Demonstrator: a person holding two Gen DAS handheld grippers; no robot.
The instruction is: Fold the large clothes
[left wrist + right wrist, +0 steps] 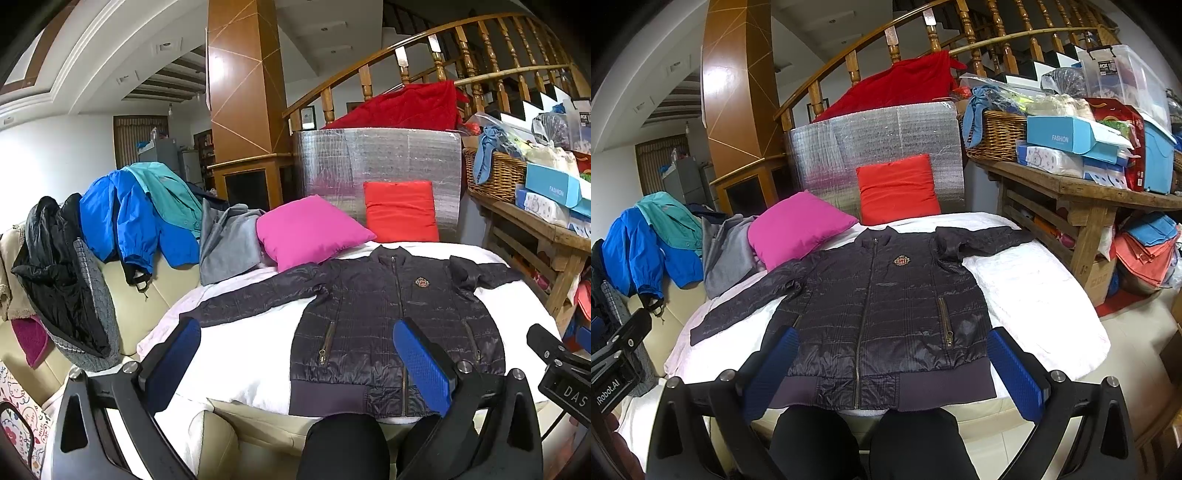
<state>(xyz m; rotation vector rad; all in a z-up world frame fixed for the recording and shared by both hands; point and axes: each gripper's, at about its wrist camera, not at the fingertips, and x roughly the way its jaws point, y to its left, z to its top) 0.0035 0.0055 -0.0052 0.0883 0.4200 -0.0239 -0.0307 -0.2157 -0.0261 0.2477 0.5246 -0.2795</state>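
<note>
The dark quilted jacket (879,306) lies flat, zipped, sleeves spread on the white bed cover (1034,295). Both the left gripper (306,365) and right gripper (897,373) hover wide and empty; I'd take each sleeve near its cuff and fold it inward first.

**Black frames, blue pads, dark trousers**

The left gripper (295,354) and right gripper (892,363) share one build: black angular frames with cut-out slots, round silver screws at the joints, and fingers faced with textured blue pads (423,369). White lettering marks their black bodies. The person's knees (864,439) wear black trousers.
</note>
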